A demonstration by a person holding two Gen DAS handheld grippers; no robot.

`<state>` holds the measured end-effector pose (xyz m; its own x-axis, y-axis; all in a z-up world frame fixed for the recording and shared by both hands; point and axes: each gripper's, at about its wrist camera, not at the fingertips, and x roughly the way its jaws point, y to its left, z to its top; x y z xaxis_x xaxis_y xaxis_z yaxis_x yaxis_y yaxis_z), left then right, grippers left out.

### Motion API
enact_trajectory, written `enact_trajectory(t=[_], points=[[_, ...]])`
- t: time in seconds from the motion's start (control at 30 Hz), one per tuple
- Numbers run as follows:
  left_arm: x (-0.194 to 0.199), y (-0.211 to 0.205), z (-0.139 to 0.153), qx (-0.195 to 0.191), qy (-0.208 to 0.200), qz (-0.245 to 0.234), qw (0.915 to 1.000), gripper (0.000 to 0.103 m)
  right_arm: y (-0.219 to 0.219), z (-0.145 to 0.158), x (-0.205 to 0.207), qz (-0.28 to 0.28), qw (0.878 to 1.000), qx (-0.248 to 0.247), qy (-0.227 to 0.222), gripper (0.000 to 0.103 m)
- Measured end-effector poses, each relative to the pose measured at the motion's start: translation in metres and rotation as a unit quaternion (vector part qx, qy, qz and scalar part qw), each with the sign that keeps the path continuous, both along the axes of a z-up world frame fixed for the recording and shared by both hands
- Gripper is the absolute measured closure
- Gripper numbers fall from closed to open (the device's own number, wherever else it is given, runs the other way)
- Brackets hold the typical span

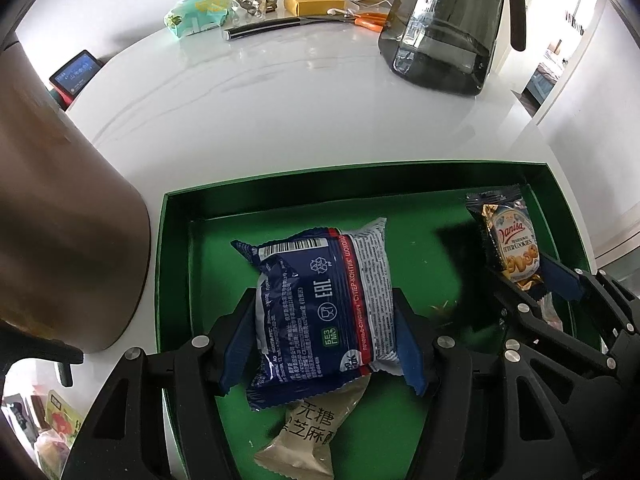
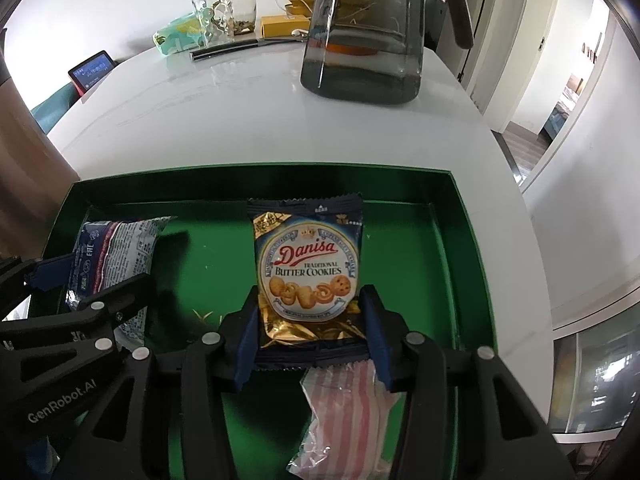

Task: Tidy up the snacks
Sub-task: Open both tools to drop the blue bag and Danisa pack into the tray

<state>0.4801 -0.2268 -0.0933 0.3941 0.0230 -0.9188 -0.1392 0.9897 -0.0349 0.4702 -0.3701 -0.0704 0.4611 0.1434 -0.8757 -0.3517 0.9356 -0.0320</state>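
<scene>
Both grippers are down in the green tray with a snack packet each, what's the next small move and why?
Probably open the right gripper fully and lift clear: the Danisa cookie packet already lies inside the green tray, with the right pad barely touching. The left gripper could then release its blue packet.

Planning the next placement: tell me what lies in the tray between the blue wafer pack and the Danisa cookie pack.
Bare green tray floor only, between the wafer pack and the Danisa pack; the right wrist view shows it best.

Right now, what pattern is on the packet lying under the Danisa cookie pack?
Pink and white stripes on the striped packet, clearest in the right wrist view.
</scene>
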Motion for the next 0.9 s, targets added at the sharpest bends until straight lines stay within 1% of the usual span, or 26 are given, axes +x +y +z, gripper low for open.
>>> enact_trajectory(t=[0.03,0.1,0.13,0.2,0.27,0.37,0.43,0.5,0.53,0.6,0.67,0.73,0.9], points=[[0.0,0.0,0.0,0.001,-0.001,0.0,1.0,0.045,-0.001,0.0,0.0,-0.002,1.0,0.001,0.001,0.054],[-0.002,-0.001,0.002,0.01,-0.003,0.0,0.9999,0.044,-0.002,-0.001,0.001,-0.005,1.0,0.003,0.004,0.035],[-0.002,-0.002,0.003,0.015,-0.005,0.0,0.9999,0.044,-0.002,-0.001,0.001,-0.007,1.0,0.003,0.005,0.031],[-0.003,-0.002,0.005,0.017,-0.009,-0.002,0.9998,0.044,-0.005,0.0,0.0,-0.013,1.0,0.003,0.002,0.016],[-0.004,0.0,0.007,0.019,-0.012,-0.001,0.9997,0.039,-0.007,0.002,-0.001,-0.018,1.0,0.007,-0.001,0.011],[-0.008,0.0,0.013,0.025,-0.023,0.004,0.9994,0.037,-0.01,0.005,-0.004,-0.023,1.0,0.008,-0.006,0.0],[-0.01,0.0,0.016,0.027,-0.027,0.004,0.9992,0.036,-0.012,0.008,-0.006,-0.026,1.0,0.008,-0.011,0.0],[-0.013,0.001,0.02,0.029,-0.034,0.008,0.999,0.032,-0.014,0.011,-0.009,-0.031,0.999,0.007,-0.018,0.0],[-0.015,0.002,0.022,0.03,-0.038,0.011,0.9988,0.027,-0.015,0.013,-0.011,-0.033,0.999,0.006,-0.021,0.0],[-0.019,0.004,0.026,0.026,-0.044,0.017,0.9986,0.023,-0.019,0.018,-0.014,-0.04,0.999,0.005,-0.028,0.0],[-0.024,0.006,0.032,0.028,-0.052,0.021,0.998,0.017,-0.022,0.024,-0.018,-0.044,0.998,0.002,-0.04,0.0],[-0.029,0.005,0.037,0.032,-0.06,0.02,0.9975,0.015,-0.024,0.03,-0.023,-0.045,0.998,0.006,-0.045,0.0],[-0.045,0.0,0.052,0.032,-0.076,0.007,0.9966,0.015,-0.029,0.047,-0.038,-0.056,0.996,0.003,-0.069,0.0]])
